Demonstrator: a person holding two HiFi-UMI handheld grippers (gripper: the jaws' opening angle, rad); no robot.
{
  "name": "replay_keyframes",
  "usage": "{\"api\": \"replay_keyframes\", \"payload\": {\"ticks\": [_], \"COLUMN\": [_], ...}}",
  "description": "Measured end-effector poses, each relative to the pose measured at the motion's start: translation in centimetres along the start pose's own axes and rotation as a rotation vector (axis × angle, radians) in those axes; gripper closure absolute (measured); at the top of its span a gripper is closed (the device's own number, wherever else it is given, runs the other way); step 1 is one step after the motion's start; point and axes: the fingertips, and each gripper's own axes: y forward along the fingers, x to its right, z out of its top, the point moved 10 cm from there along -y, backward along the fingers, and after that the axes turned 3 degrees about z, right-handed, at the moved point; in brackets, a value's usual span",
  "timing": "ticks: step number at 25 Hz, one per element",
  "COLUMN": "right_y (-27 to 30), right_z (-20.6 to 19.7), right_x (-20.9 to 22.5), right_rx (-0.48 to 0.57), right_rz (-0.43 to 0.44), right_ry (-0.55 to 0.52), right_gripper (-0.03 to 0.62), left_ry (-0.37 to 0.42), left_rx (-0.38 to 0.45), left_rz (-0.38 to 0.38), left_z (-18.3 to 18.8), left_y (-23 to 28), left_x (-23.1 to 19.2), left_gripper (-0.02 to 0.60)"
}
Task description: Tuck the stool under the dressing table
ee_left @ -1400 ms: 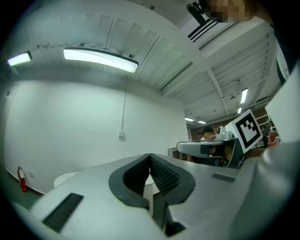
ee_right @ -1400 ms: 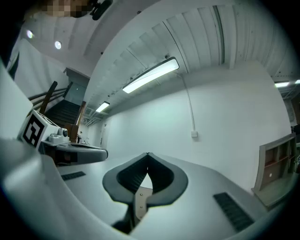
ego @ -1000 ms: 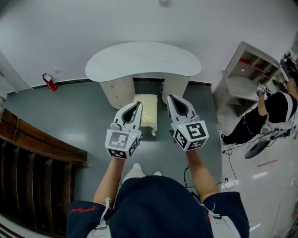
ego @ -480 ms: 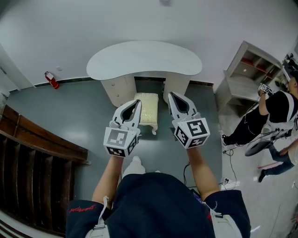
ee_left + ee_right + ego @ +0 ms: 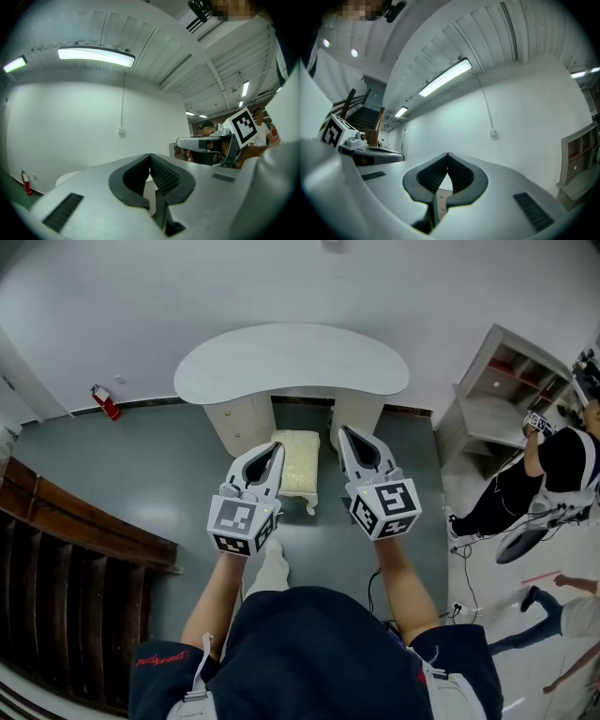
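Note:
A white kidney-shaped dressing table (image 5: 292, 357) stands against the far wall. The cream cushioned stool (image 5: 296, 462) sits half inside the knee gap between the table's two pedestals, its near legs sticking out. My left gripper (image 5: 279, 448) hovers shut and empty just left of the stool. My right gripper (image 5: 343, 431) hovers shut and empty just right of it. Both point level toward the wall. In the left gripper view the jaws (image 5: 150, 155) meet at the tips, and the table top (image 5: 70, 178) shows low at the left. The right gripper view shows its jaws (image 5: 448, 154) touching.
A dark wooden stair rail (image 5: 75, 531) runs along the left. A red fire extinguisher (image 5: 103, 401) stands by the wall. A white shelf unit (image 5: 502, 390) stands at the right, with people (image 5: 553, 465) beside it. Cables (image 5: 459, 606) lie on the floor at the right.
The view has shifted slightly toward the table. Both grippers stay where they were and shut. A person walks in at the lower right.

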Motion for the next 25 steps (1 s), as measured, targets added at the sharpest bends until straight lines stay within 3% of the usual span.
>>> {"api": "replay_keyframes", "payload": {"ticks": [11,25], "right_y": [4.7,15.8], "right_z": [-0.7,-2.8], "right_x": [2.2,4.1], "right_rx": [-0.020,-0.068], "right_rz": [-0.028,-0.059], "right_ry": [-0.013,-0.030], "right_gripper": [0.579,0.579], "left_ry": [-0.010,-0.050], "left_rx": [0.010,0.001], "left_rz": [-0.017,-0.014], "left_z": [-0.4,-2.3], "left_y": [4.4,10.6], "left_x": [-3.4,-12.9], "left_gripper": [0.565,0.565]}}
